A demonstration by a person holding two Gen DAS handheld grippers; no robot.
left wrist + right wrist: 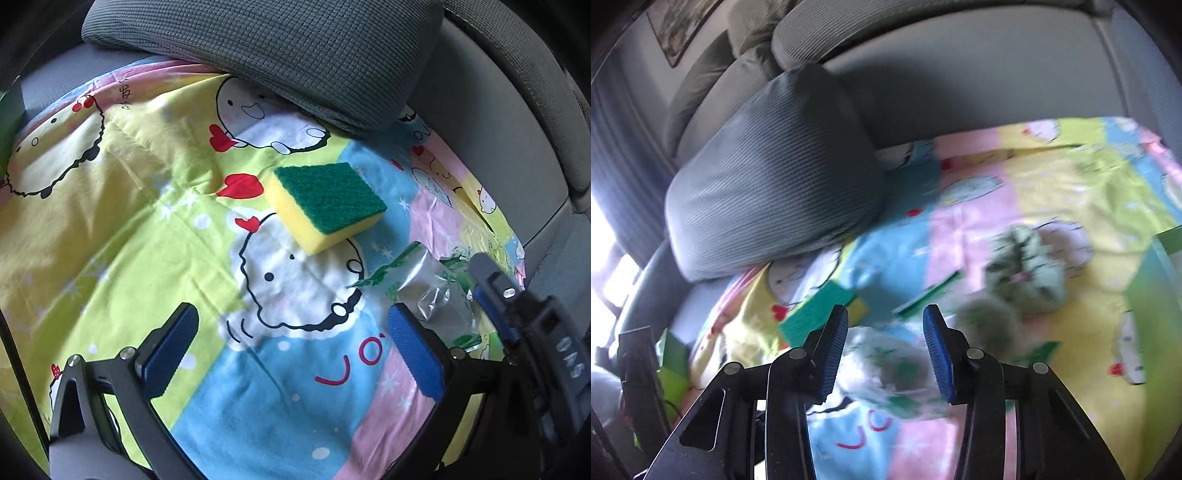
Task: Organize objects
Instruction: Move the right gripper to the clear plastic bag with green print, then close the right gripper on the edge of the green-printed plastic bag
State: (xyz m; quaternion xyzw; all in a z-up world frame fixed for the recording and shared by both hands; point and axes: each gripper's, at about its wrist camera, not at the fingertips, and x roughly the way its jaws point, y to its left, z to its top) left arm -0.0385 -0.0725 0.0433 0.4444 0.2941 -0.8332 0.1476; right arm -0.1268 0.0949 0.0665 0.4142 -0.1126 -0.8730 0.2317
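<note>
A grey sofa [480, 122] carries a cartoon sheet [110, 221] and a grey cushion [277, 48]. The sponge [325, 205] lies flat mid-sheet, green side up, long axis running lower-left to upper-right. A clear wrapper [432, 295] lies beside the left gripper [291, 347], whose fingers are apart. The right gripper [884, 354] is also spread, around the wrapper.

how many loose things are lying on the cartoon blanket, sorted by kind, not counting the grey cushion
Sponge: 1, yellow with a green scrub top
Clear plastic wrapper with green print: 1
Green fabric scrunchie: 1
Fuzzy grey-green item, too blurred to identify: 1
Total: 4
</note>
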